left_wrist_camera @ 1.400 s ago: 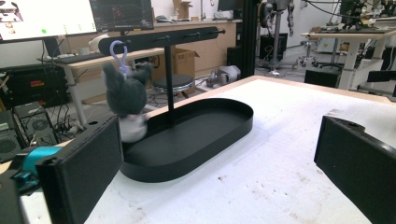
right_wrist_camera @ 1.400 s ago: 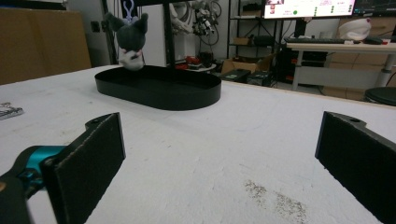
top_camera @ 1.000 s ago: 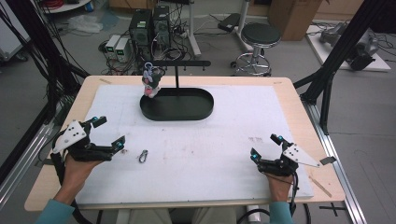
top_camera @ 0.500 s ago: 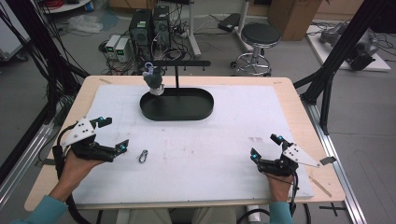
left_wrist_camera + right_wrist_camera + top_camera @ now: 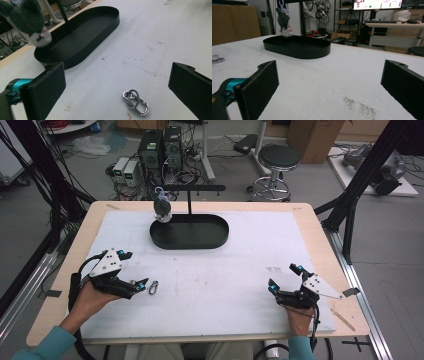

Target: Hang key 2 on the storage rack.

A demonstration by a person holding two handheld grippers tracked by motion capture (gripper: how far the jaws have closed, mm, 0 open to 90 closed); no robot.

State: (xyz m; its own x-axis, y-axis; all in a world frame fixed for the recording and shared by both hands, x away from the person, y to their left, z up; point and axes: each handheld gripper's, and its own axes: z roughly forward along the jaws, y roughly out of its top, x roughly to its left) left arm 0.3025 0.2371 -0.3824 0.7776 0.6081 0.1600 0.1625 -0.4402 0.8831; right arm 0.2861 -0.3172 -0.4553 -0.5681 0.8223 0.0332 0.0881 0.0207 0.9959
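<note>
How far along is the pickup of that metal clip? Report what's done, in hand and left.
Done: the left gripper sits right beside the metal clip, jaws open on either side of it. In hand: nothing gripped yet; the clip lies flat on the white mat. Left: closing on it and lifting. The right gripper rests open on the mat, and the plush toy hangs over the black tray.
</note>
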